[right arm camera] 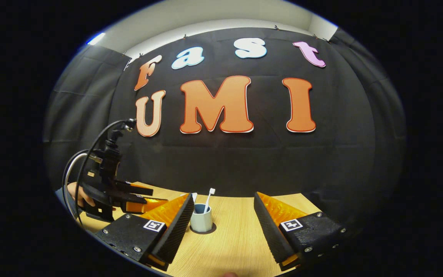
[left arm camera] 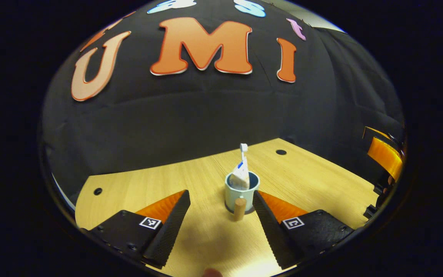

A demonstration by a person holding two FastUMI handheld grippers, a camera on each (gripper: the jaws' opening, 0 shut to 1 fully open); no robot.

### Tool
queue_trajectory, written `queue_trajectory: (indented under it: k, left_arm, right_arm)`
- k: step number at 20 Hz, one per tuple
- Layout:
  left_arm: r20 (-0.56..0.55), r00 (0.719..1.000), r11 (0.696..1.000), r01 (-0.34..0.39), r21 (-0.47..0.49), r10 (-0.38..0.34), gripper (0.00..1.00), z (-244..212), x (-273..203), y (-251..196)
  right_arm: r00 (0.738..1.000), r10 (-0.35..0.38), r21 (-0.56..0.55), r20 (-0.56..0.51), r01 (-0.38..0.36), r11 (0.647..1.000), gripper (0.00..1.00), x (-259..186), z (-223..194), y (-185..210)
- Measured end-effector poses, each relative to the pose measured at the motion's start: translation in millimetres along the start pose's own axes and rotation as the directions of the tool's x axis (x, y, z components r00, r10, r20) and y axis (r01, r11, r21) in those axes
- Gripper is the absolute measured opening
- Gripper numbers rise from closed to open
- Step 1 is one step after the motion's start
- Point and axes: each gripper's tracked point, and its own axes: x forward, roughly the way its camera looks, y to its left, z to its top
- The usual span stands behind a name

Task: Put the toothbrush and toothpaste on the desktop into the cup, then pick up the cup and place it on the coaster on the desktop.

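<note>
Both grippers stand with their fingers spread wide and hold nothing. In the left gripper view the left gripper frames the cup, which stands upright on the wooden counter just beyond the fingertips and nearer the finger on the view's right side. The cup sits on a dark round coaster, whose edge shows under its base. A wooden handle on the cup faces the camera. Inside the cup, the toothpaste leans with its flat end up, and the toothbrush rises behind it, head above the rim. In the right gripper view the right gripper is well back from the cup, which appears close to the finger on that view's left side. Beyond the cup on that side, the left gripper hangs over the counter, held by a hand.
</note>
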Motion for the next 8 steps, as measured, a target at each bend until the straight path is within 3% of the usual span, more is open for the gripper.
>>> queue_trajectory:
  k: [4,8]
  left_arm:
    - [0.144,0.978,0.988,-0.153,-0.006,0.152,0.98,23,-48,34]
    - [0.232,0.945,0.973,-0.230,-0.032,0.232,0.98,32,-76,51]
  right_arm:
    - [1.000,0.006,-0.011,0.028,-0.005,1.000,0.94,2,6,17]
    - [0.998,0.006,-0.051,0.061,-0.003,0.999,0.94,6,9,27]
